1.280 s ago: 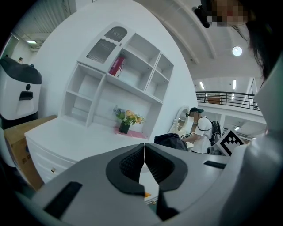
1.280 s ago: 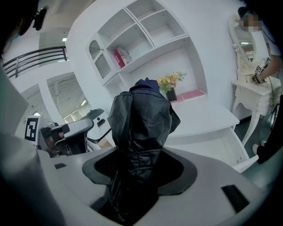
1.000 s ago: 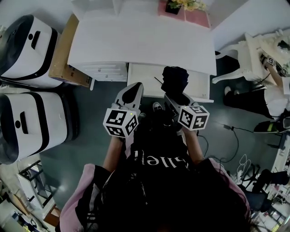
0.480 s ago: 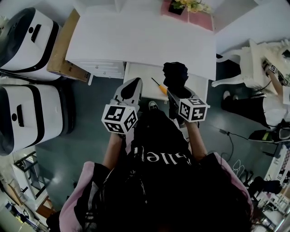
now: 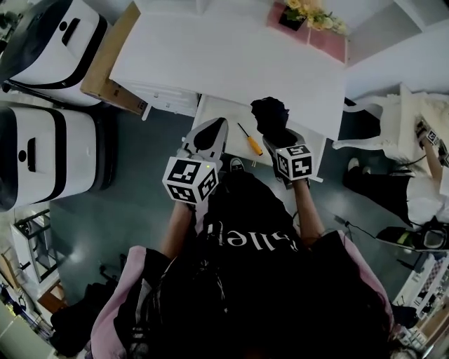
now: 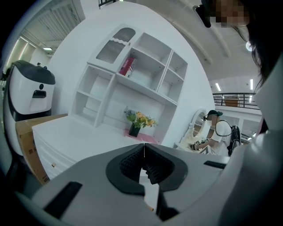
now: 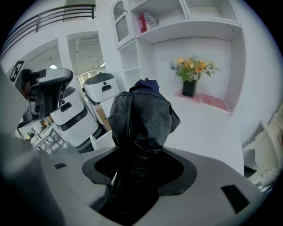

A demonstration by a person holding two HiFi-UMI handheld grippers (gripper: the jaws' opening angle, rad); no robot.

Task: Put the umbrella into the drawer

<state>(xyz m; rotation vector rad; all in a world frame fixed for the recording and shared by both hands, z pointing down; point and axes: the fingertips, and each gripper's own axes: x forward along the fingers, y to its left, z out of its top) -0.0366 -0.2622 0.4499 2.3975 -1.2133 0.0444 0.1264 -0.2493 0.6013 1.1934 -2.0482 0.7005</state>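
Observation:
A folded black umbrella [image 5: 271, 118] [image 7: 140, 121] stands up out of my right gripper [image 5: 280, 137] [image 7: 138, 173], which is shut on it, above the open white drawer [image 5: 224, 116] under the desk. My left gripper [image 5: 208, 134] [image 6: 144, 164] is shut with nothing between its jaws and hangs over the drawer's left front. A screwdriver [image 5: 250, 140] with an orange handle lies inside the drawer between the two grippers.
The white desk [image 5: 224, 56] carries a vase of flowers [image 5: 306, 10] at its back right. A cardboard box [image 5: 112, 56] leans at its left, beside two white-and-black machines [image 5: 42, 147]. Another person [image 5: 421, 140] sits at the far right.
The view has shifted toward the desk. Both grippers stay over the open drawer, and the screwdriver in it has come into sight between them. The umbrella stays held.

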